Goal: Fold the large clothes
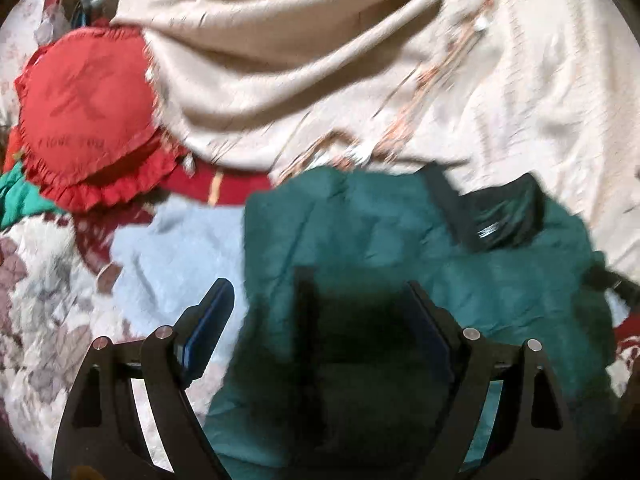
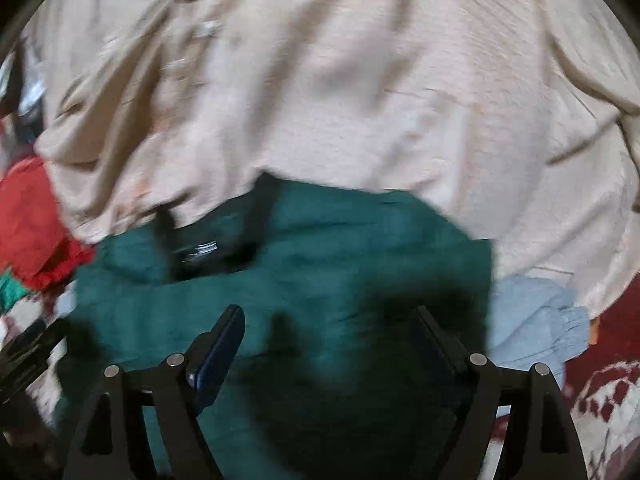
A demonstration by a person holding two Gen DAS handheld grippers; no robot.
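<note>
Left wrist view, green garment [image 1: 360, 232] collar away, both grippers' fingers [image 1: 212, 312] spread wide, empty.

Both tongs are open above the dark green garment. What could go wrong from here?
1. The dark green garment overlaps the beige cloth; a regrasp could pinch both.
2. Its folded layers look loose and could slump open.
3. The red frilled cushion crowds the left tongs.

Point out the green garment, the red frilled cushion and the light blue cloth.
green garment [image 1: 360, 232]: left wrist view, flat body panel below the dark collar.
red frilled cushion [image 1: 84, 108]: left wrist view, middle of its face.
light blue cloth [image 2: 532, 320]: right wrist view, crumpled part beside the green garment.
</note>
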